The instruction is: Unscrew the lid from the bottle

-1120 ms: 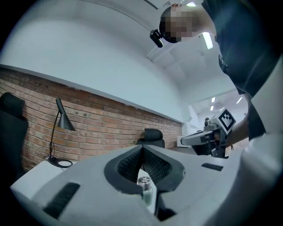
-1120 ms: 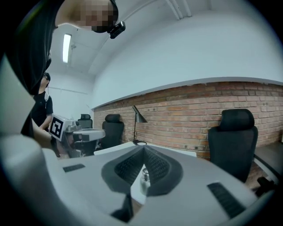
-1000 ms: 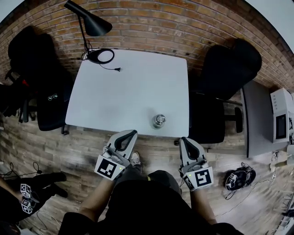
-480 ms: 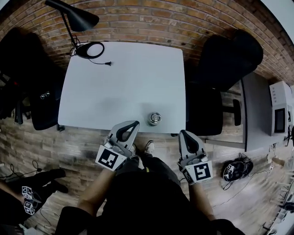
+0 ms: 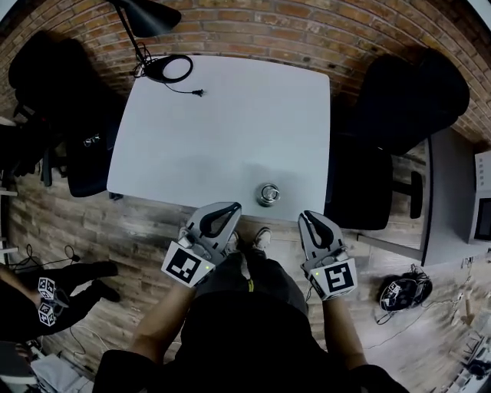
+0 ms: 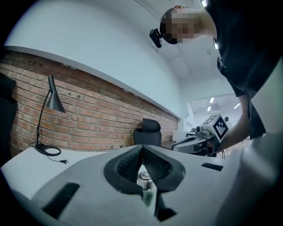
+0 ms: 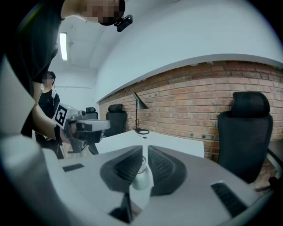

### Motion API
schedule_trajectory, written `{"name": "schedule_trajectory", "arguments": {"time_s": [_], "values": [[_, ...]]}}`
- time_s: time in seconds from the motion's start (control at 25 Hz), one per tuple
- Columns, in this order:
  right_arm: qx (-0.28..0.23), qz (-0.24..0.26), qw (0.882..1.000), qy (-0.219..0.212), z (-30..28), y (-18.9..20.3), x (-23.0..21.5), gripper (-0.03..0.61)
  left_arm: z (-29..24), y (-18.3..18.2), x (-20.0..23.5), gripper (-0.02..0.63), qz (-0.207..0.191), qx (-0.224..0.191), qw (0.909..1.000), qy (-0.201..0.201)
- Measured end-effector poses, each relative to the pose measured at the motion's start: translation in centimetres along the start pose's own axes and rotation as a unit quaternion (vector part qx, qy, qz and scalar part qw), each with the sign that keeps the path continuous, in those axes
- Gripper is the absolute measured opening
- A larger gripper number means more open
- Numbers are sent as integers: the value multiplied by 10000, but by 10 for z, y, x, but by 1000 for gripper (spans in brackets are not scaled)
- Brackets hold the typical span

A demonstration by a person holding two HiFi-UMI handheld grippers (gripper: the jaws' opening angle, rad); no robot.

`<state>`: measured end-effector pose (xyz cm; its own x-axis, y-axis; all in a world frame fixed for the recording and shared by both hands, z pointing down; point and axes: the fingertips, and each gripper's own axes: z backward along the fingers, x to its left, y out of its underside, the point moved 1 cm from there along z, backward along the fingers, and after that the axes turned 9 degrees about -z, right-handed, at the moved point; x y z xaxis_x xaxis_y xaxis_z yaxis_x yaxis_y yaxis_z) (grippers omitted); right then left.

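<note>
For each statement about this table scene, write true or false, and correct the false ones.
1. The bottle stands near the front edge of the table. True.
2. The left gripper is clamped on the bottle. False: its jaws are together with nothing in them, just short of the table edge.
3. The lid is on the bottle. True.
4. The lamp stands at the table's near right corner. False: it stands at the far left corner.
5. A black chair stands to the right of the table. True.
</note>
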<state>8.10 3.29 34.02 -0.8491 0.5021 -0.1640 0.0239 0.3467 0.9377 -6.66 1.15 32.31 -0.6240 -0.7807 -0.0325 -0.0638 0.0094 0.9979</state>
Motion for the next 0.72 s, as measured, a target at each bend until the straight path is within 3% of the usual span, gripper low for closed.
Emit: {"name": "schedule_trajectory", "arguments": {"time_s": [0.24, 0.36, 0.52, 0.72], "values": [[474, -100, 9977, -483, -23, 43, -6, 195, -16, 25, -16, 25, 125, 207, 9994, 258], [661, -20, 9950, -755, -41, 65, -5, 240, -27, 41, -16, 26, 203, 272, 9987, 381], [760, 153, 9908, -1110, -63, 87, 0, 272, -40, 62, -18, 126, 284, 319, 9968, 672], [782, 516, 9851, -1444, -84, 103, 8, 300, -62, 63, -27, 224, -586, -91, 9857, 1580]]}}
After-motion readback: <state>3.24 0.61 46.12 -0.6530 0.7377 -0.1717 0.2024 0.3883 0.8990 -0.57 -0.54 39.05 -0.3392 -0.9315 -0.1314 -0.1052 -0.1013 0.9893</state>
